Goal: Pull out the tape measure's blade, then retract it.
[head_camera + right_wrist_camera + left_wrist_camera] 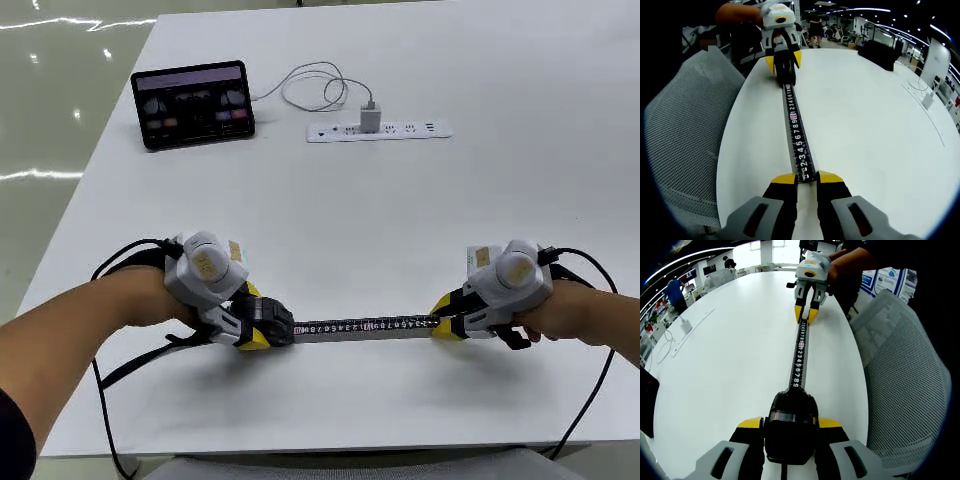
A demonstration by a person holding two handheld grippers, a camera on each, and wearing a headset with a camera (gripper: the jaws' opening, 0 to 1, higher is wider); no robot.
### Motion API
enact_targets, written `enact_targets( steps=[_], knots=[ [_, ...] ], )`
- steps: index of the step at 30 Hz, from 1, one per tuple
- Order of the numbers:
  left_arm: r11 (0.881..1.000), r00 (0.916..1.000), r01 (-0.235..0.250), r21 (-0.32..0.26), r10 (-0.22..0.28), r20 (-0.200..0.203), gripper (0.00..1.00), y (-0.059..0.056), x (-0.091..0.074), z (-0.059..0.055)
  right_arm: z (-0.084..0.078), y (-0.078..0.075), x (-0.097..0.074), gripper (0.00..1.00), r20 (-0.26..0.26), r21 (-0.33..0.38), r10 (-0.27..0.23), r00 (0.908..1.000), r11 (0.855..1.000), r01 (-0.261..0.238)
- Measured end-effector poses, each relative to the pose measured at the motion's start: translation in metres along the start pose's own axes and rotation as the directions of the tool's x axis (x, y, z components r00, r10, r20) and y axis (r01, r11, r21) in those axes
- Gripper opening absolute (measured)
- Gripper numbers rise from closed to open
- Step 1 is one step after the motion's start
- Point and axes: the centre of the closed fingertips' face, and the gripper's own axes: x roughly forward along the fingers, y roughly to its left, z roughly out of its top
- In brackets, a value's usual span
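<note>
Tape measure (268, 318) body clamped in L gripper (790, 423), R gripper (807, 178) pinching blade (796, 135) tip, stretched btwn.

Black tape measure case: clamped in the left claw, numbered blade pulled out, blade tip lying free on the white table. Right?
No: the blade tip is pinched in the right claw, per the right gripper view. The black tape measure case is clamped in the left claw, numbered blade pulled out over the white table.
</note>
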Motion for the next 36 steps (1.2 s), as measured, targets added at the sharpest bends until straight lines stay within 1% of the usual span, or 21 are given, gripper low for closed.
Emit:
enact_targets(
  steps=[18,36],
  knots=[
    [1.000,1.0000,0.000,-0.001,0.000,-0.001,0.35,0.000,0.000,0.000,-0.004,0.003,-0.009,0.09,-0.002,0.011,-0.005,1.0000,1.000,0.005],
    [1.000,1.0000,0.001,-0.001,-0.001,-0.003,0.35,0.002,0.001,-0.002,-0.017,-0.001,-0.017,0.09,-0.010,0.026,-0.011,0.9999,1.000,0.011]
  ],
)
